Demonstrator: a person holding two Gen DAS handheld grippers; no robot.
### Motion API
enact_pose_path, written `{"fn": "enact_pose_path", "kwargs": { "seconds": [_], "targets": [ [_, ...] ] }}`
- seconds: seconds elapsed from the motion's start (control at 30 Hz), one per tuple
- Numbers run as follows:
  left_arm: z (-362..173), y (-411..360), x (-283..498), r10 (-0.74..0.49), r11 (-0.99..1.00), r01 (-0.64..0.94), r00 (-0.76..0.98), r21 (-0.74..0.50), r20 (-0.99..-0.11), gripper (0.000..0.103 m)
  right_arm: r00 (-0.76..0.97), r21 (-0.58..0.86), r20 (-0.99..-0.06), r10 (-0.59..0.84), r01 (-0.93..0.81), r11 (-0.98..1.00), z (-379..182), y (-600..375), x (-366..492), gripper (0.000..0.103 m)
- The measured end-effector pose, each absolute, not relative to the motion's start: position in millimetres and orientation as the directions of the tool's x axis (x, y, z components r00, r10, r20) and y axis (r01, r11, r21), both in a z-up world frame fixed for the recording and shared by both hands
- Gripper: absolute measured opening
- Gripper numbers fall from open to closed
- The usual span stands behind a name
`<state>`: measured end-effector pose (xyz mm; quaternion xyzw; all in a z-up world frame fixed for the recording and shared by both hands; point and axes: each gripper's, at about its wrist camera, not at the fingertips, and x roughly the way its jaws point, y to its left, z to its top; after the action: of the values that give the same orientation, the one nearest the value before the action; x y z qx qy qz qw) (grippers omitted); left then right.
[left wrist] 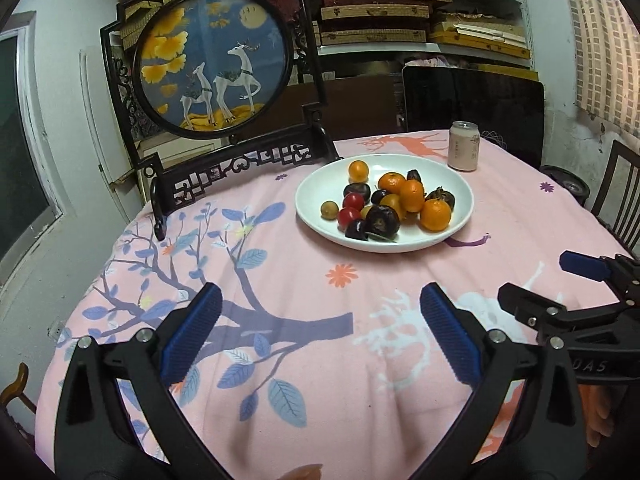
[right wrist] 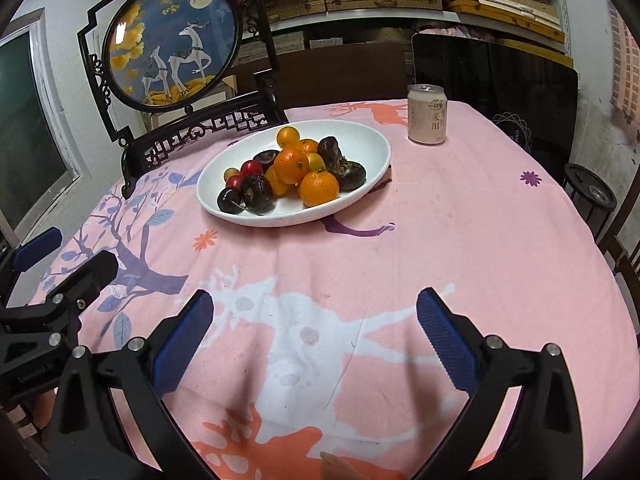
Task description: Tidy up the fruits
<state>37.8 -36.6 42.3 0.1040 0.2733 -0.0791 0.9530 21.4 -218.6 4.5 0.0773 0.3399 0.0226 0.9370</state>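
A white plate [left wrist: 316, 196] [right wrist: 372, 140] sits on the pink tablecloth beyond both grippers. It holds several small oranges [left wrist: 435, 214] [right wrist: 319, 188], dark purple fruits [left wrist: 383, 222] [right wrist: 256, 197] and red cherry tomatoes [left wrist: 353, 201] [right wrist: 251, 168], heaped together. My left gripper [left wrist: 320, 320] is open above the cloth, well short of the plate, with nothing between its blue pads. My right gripper [right wrist: 314, 326] is open too and holds nothing; it also shows at the right edge of the left wrist view [left wrist: 532, 280]. The left gripper's fingers [right wrist: 38, 250] show at the left edge of the right wrist view.
A pale drink can [left wrist: 464, 146] [right wrist: 427, 114] stands behind the plate to the right. A round deer picture in a black carved frame [left wrist: 212, 60] [right wrist: 172, 40] stands at the table's back left. Shelves, a dark panel and chairs surround the round table.
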Motion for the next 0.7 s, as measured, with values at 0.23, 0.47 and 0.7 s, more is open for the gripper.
{"fn": "enact_pose_path", "kwargs": {
  "seconds": [0.23,0.47,0.7],
  "targets": [
    [43.0,-39.8,32.9,-0.116,0.961,0.232,0.832,0.15,-0.542,0.101,0.797,0.094,-0.602,0.041,0.02,0.995,10.9,-214.4,15.6,0.102],
    [43.3,-40.5,30.7,-0.121,0.96,0.236,0.831,0.148,-0.543,0.101,0.801,0.047,-0.598,0.005,0.029,0.998,11.1,-210.4,14.9,0.102],
    [44.0,-39.9,29.9,-0.127,0.961,0.24,0.828,0.14,-0.546,0.101,0.799,0.056,-0.602,0.012,0.027,0.998,12.5,-210.3,14.1,0.102]
  ]
}}
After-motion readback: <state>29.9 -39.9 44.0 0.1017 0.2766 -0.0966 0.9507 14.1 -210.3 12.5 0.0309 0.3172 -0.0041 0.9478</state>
